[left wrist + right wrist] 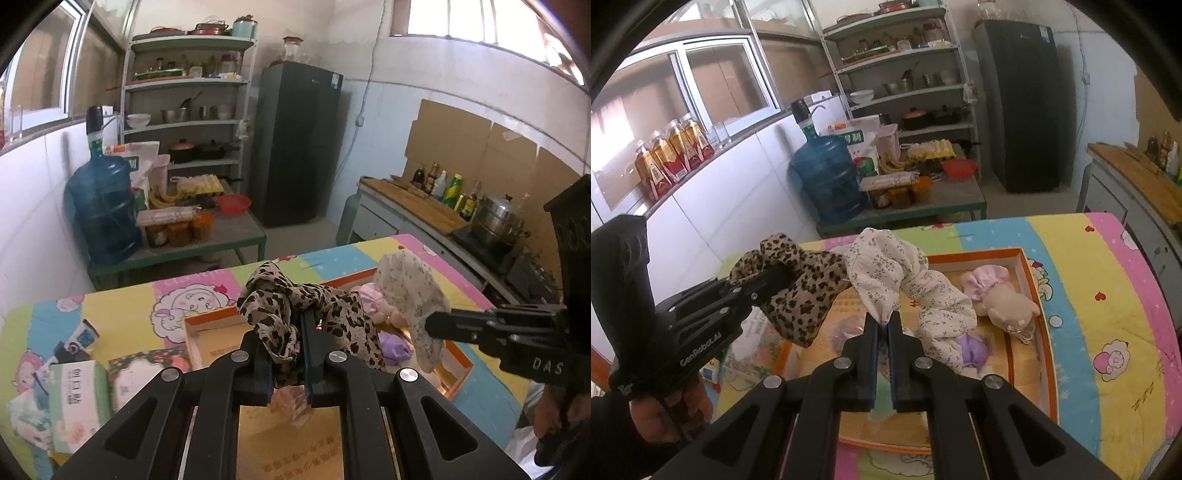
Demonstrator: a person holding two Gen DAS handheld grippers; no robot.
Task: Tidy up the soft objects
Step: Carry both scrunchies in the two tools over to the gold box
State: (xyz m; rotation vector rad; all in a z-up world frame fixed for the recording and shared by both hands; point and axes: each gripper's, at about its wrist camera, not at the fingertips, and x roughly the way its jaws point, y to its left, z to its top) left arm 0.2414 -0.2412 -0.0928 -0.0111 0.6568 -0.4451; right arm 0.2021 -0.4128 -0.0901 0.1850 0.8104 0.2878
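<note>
Left wrist view shows the left gripper (290, 334) clamped on a leopard cloth (280, 306), which drapes over its narrow-set fingers above the box (460, 363); the right gripper (882, 325) is likewise pinched on a floral cloth (886, 273), whose tail trails down into the same box beside a plush toy (1008, 306) and a purple item (975, 349). Both cloths hang clear of the quilt (1108, 306) — so the step, as I judge it, is lowering them into the box. Best done one at a time: bring each bundle low over a bare patch of the box floor, then release, so no loose end drapes over the orange rim or buries the toy.
</note>
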